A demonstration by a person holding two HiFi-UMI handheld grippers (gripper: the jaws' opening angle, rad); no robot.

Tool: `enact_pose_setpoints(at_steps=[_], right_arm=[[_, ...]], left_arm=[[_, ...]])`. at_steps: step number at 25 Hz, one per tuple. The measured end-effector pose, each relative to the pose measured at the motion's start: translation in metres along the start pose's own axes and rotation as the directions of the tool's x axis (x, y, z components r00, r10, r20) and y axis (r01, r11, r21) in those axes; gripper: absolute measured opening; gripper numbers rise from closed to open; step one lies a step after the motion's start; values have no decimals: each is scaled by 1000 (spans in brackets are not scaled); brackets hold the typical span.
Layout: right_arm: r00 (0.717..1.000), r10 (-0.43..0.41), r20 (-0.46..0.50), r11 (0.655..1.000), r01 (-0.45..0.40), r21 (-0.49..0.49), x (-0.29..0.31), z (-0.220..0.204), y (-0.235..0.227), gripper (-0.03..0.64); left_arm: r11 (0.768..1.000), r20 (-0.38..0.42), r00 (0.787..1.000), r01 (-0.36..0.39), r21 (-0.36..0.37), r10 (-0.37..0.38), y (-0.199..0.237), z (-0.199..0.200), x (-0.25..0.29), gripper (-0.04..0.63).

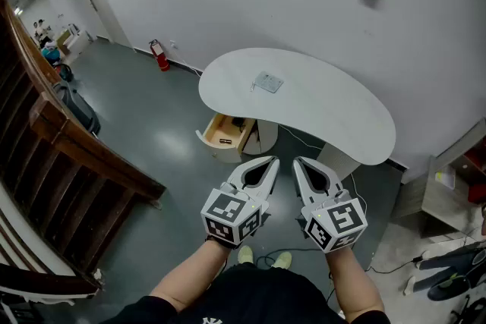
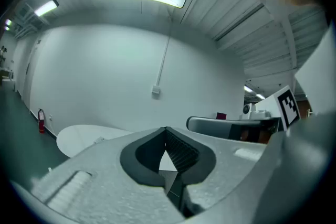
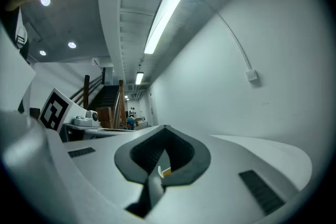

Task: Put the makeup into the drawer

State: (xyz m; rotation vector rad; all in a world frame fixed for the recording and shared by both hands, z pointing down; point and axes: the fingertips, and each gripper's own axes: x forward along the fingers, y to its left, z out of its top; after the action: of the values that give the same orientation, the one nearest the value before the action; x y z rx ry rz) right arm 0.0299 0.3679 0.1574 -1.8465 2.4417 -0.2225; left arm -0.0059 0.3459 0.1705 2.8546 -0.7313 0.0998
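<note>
Standing back from a white curved table [image 1: 334, 117] at frame centre, I see its wooden drawer [image 1: 226, 134] open underneath, ready to receive. Lower centre, left gripper [image 1: 269, 162] and right gripper [image 1: 298, 162] hover, jaws pressed together, empty. The makeup [image 1: 268, 83] lies on the tabletop.

No writing anywhere is clear enough to read.

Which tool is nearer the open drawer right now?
Left. The left tool is held back from the drawer, slightly to its right; the right tool sits beside the left one, farther right. Both are shut and empty.
</note>
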Motion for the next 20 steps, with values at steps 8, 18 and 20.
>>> enact_pose_setpoints(at_steps=[8,18,20], right_arm=[[1000,10,-1,1000,-10,2,-11,1,-4,14],[998,45,37,996,-48,72,-30,10,-21,15],[998,50,42,995,-53,81,-34,8,-28,15]], left_arm=[[1000,-2,1000,-11,3,11,-15,-3,4,9],[998,0,998,-66,15,66,-13,1,6,11],[997,0,997,-82,16,82,-12,-1,8,9]])
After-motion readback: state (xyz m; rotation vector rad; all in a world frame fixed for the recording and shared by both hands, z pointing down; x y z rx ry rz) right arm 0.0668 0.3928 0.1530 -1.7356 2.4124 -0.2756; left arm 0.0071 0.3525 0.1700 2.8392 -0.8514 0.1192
